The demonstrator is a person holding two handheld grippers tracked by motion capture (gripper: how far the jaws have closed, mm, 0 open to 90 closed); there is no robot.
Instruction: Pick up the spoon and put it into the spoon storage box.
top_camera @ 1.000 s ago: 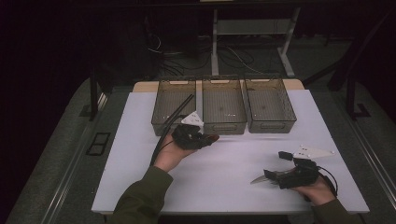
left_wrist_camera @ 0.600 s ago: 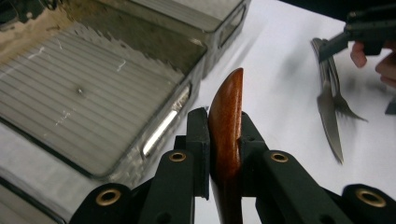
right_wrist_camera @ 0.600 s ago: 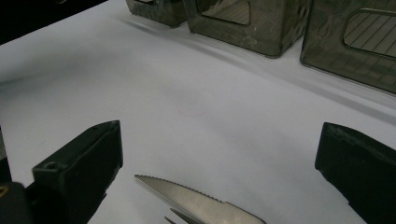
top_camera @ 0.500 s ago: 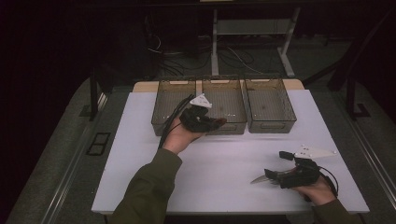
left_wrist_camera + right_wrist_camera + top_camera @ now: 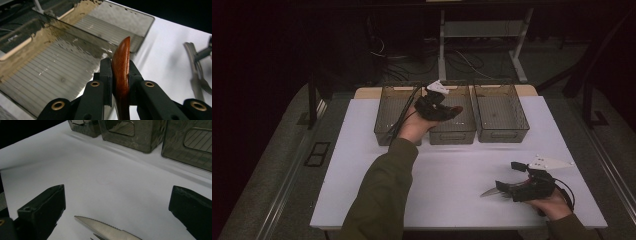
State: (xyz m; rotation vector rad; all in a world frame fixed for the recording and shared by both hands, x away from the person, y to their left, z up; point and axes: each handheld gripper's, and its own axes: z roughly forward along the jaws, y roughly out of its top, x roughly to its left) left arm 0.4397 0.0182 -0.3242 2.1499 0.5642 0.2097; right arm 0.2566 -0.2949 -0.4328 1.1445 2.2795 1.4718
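Wooden utensil handle point(image 5: 121, 65), reddish brown, is clamped edge-on between the black jaws of the left gripper point(image 5: 451, 113), which we see in the high view held above the middle bin point(image 5: 456, 116) at about 12 o'clock on the white table point(image 5: 362, 165). Reading left to right, we count three smoked transparent bins: the left bin point(image 5: 388, 116), the middle one, and the right bin point(image 5: 502, 111), all set side by side along the far edge. At about 4 o'clock the right gripper point(image 5: 504, 189) rests low near the table, its jaws standing wide apart with nothing pressed between them; a serrated metal knife point(image 5: 105, 228) lies just before it. In the left gripper view we also make out a metal fork point(image 5: 197, 72) on the table. We count two grippers, one wooden piece, one knife and one fork. In our judgement the narrow, smooth handle could pivot or slip in the pinch, and a release off-centre could drop it on a bin wall or into the wrong bin.
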